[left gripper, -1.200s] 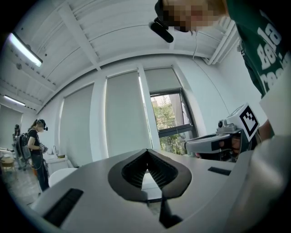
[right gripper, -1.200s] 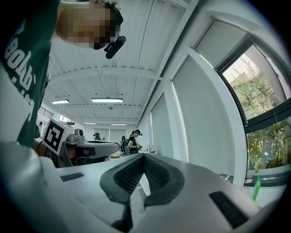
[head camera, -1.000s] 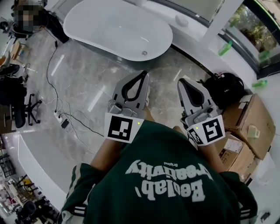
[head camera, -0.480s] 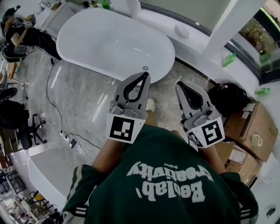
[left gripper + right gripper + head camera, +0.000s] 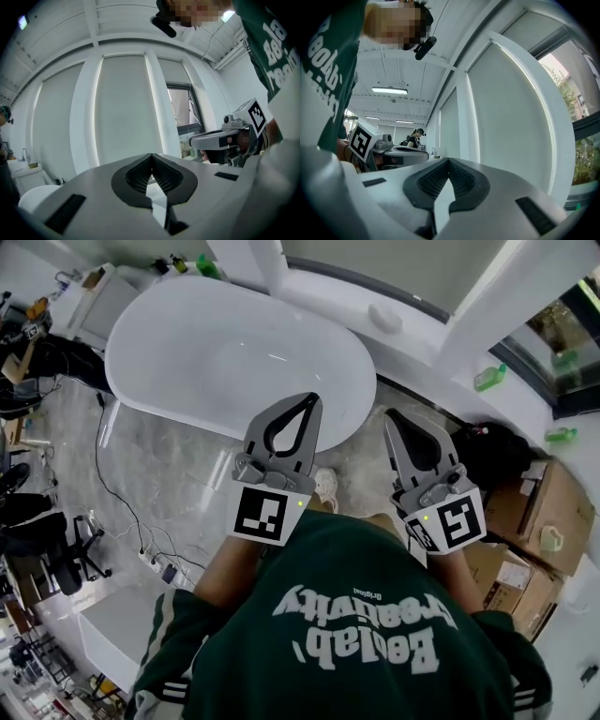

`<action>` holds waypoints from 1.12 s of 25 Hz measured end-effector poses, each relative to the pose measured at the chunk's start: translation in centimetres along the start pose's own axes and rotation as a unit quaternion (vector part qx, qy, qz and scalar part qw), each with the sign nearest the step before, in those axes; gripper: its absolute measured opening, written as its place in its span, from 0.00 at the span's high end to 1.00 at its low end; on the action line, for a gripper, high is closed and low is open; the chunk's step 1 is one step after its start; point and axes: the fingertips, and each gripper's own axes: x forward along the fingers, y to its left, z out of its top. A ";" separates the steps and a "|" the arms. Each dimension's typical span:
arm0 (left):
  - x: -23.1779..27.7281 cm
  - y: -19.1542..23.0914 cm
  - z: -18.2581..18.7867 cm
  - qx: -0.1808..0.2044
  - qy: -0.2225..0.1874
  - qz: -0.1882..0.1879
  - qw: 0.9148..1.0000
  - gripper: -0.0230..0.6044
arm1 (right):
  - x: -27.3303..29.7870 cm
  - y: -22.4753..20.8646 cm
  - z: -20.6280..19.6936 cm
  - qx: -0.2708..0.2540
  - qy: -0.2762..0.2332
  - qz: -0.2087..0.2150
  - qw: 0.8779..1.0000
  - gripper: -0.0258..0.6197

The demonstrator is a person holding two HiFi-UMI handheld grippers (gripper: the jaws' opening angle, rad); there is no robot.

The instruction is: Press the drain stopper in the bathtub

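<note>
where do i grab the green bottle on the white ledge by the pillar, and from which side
Grip the green bottle across mid-body, from above, with the nearer right gripper. It seems to lie on its side on the white ledge, long axis slanted, so span its narrow width. That gripper is shut; open it first.

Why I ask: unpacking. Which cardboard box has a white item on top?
The larger cardboard box, farthest right, not the smaller cardboard box beside it.
</note>
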 end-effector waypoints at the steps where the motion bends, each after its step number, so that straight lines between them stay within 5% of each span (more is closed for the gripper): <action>1: 0.4 0.7 -0.2 -0.005 0.001 0.000 1.000 0.95 | 0.6 -0.3 -0.1 0.000 0.001 -0.002 1.000 0.94; 4: 1.9 2.3 -0.8 -0.007 0.002 0.000 1.000 0.95 | 2.4 -1.4 -0.6 0.000 0.006 -0.007 1.000 0.94; 12: 3.7 3.8 -0.4 0.070 -0.021 -0.045 0.996 0.95 | 7.2 -2.5 -1.4 -0.006 0.020 -0.007 1.000 0.94; 20: 5.2 4.3 -1.5 0.045 -0.019 -0.049 0.998 0.95 | 7.5 -3.7 -2.1 -0.007 0.044 -0.009 0.999 0.94; 28: 6.9 4.2 -1.2 0.039 -0.009 -0.011 0.999 0.95 | 8.4 -5.3 -1.5 -0.013 0.031 0.021 0.999 0.94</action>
